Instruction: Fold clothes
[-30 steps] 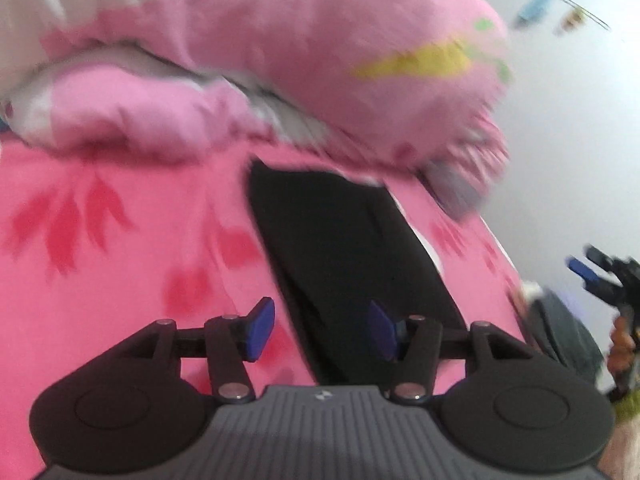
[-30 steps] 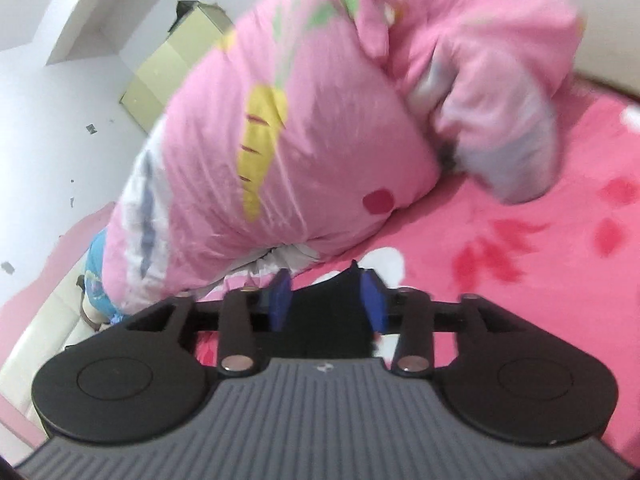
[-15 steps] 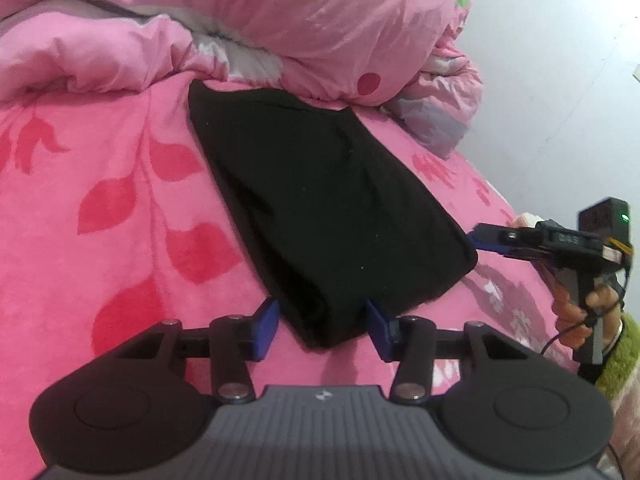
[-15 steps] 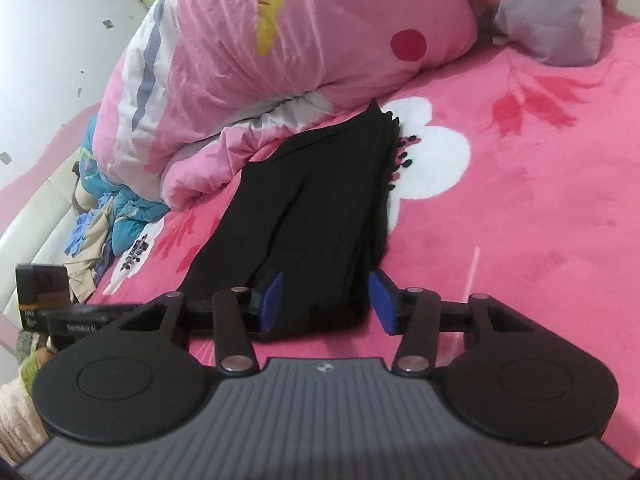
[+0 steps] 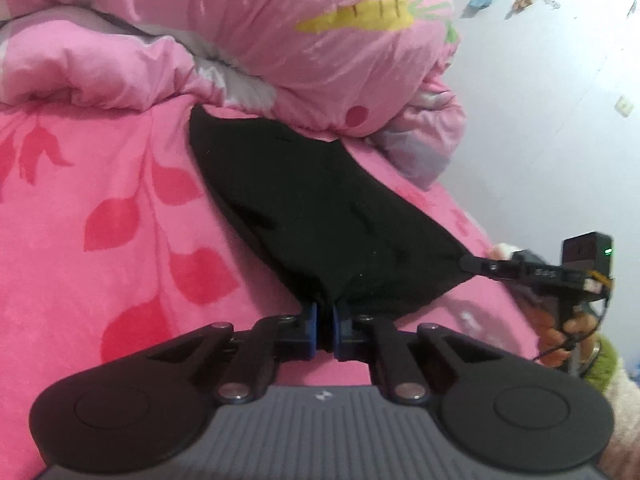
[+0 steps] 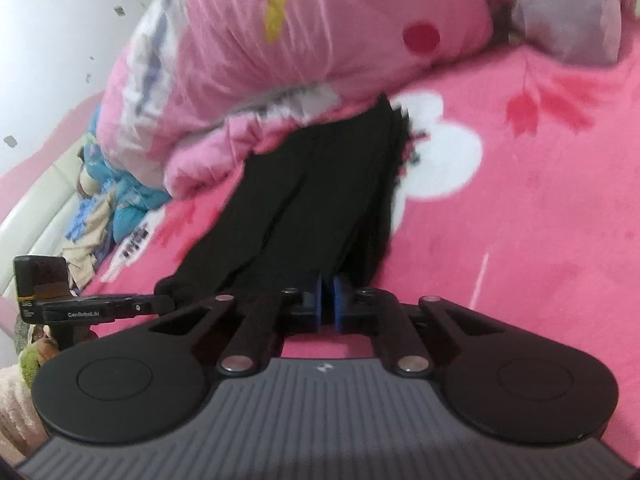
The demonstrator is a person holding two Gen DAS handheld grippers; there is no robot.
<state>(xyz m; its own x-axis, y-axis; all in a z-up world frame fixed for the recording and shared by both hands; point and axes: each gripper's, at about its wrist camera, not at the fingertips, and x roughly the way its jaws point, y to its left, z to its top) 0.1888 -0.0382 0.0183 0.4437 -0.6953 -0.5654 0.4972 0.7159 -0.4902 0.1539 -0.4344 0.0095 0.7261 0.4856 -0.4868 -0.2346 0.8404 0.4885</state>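
Even, soft indoor light, moderately bright; no glare, faint shadows only. Fisheye bending is strong at the edges, with dark corners. The right wrist view shows motion blur throughout.

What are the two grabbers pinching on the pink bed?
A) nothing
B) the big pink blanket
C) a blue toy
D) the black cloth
D: in each wrist view the blue pads of the left gripper and the right gripper press the near edge of the black cloth.
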